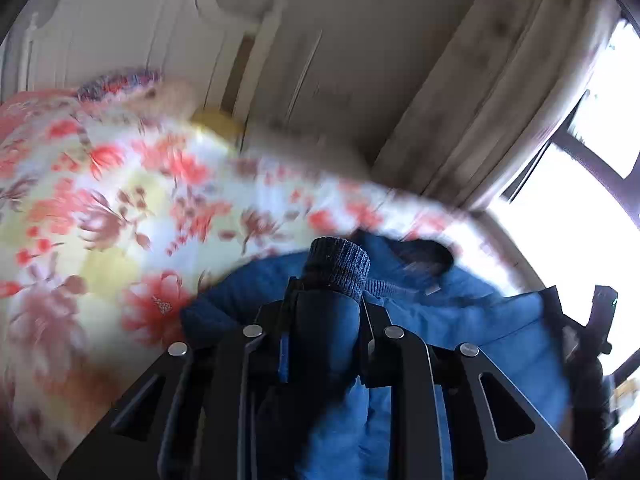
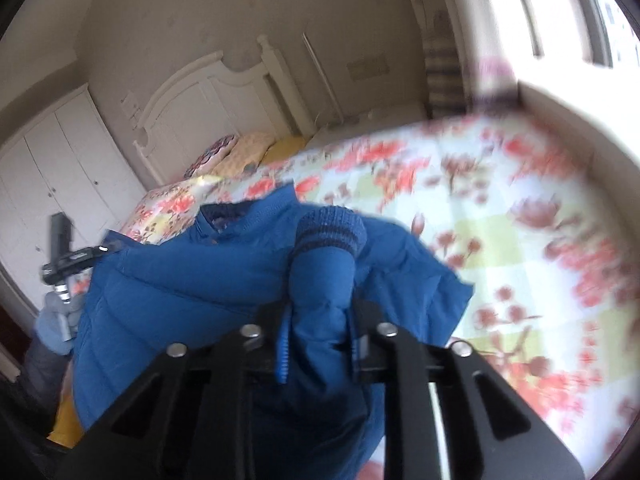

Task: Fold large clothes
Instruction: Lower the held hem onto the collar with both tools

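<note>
A blue padded jacket (image 1: 460, 320) with dark ribbed cuffs is held above a floral bed cover (image 1: 100, 200). My left gripper (image 1: 326, 312) is shut on one sleeve just behind its ribbed cuff (image 1: 338, 264). My right gripper (image 2: 320, 320) is shut on the other sleeve behind its striped cuff (image 2: 332, 228). The jacket body (image 2: 168, 280) and collar hang between the two. The right gripper shows at the left wrist view's right edge (image 1: 600, 320); the left gripper shows at the right wrist view's left edge (image 2: 64, 256). Both views are motion blurred.
The bed (image 2: 500, 220) carries pillows (image 2: 240, 152) against a white headboard (image 2: 200, 100). White wardrobes (image 2: 60, 160) stand to one side. A curtain (image 1: 500, 80) and bright window (image 1: 580, 220) are on the other side.
</note>
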Available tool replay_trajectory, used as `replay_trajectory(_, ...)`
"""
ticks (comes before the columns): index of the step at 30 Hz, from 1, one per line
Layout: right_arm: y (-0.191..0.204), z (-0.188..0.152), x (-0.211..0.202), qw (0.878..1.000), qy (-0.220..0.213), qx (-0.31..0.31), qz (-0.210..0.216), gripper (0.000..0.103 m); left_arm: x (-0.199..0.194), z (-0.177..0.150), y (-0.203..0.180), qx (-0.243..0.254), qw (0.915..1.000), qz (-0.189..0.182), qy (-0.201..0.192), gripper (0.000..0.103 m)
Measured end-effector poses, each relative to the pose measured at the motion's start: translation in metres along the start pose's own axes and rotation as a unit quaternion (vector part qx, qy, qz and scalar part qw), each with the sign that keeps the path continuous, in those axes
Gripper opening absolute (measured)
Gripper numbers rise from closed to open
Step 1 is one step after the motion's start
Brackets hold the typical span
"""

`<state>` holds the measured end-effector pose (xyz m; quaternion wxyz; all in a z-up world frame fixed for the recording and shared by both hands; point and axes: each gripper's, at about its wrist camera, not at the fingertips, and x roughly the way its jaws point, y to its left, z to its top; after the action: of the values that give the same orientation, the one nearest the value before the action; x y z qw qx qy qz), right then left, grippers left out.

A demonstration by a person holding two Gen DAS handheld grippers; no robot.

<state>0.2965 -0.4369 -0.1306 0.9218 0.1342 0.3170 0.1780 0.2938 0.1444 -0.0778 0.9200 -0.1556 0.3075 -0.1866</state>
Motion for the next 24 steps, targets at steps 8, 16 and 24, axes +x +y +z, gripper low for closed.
replay_trajectory(8,0.040,0.078,-0.059,0.996,-0.090,0.009,-0.009,0.015,0.018,0.091,-0.011,-0.009,0.9985,0.053,0.010,0.024)
replay_trajectory(16,-0.030,0.067,0.108,0.984,0.071,0.127,-0.099,0.018,0.159,0.041,0.048,-0.062,0.9792,0.142,0.131,0.024)
replay_trajectory(24,-0.030,0.053,0.110,0.986,0.052,0.117,-0.106,0.018,0.149,0.045,0.030,-0.016,0.9800,0.169,0.104,0.025)
